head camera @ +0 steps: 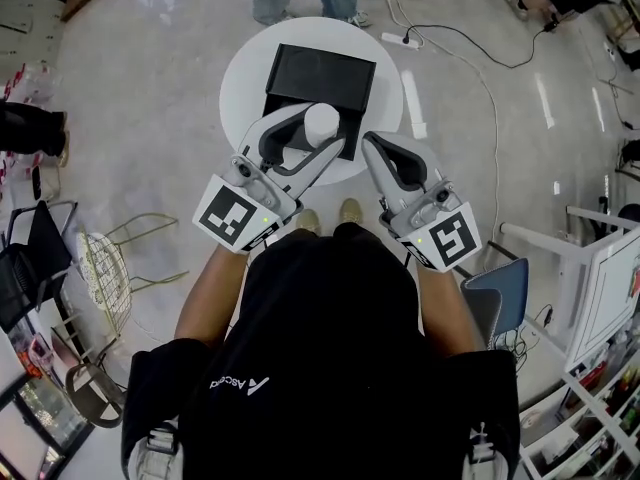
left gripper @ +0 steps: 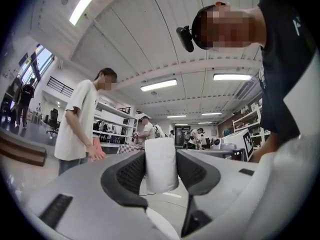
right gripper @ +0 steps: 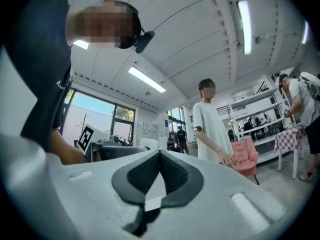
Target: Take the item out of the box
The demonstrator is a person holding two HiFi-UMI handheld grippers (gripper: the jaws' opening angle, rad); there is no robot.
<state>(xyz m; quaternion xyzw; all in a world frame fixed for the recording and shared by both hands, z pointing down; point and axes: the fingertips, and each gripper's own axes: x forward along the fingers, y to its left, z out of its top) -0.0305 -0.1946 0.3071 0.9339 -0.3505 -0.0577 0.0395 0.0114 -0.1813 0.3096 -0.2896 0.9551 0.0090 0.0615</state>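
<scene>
Fingers (left gripper: 131, 174) of L gripper (left gripper: 160, 155) pressed on both sides of upright white cylinder (head camera: 321, 123), held over near edge of black box (head camera: 318, 76) on round white worktop (head camera: 240, 78). R gripper (right gripper: 160, 153) fingers meet at tips, nothing btwn, just beside box.

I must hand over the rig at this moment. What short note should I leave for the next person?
Left gripper: shut on the white cylinder, held up in the air.
Right gripper: shut, empty, beside the left one.
The black box lies on the round white table.
Done: the cylinder is gripped and lifted, apparently out of the box.
Left: probably to set it down outside the box and let go.
</scene>
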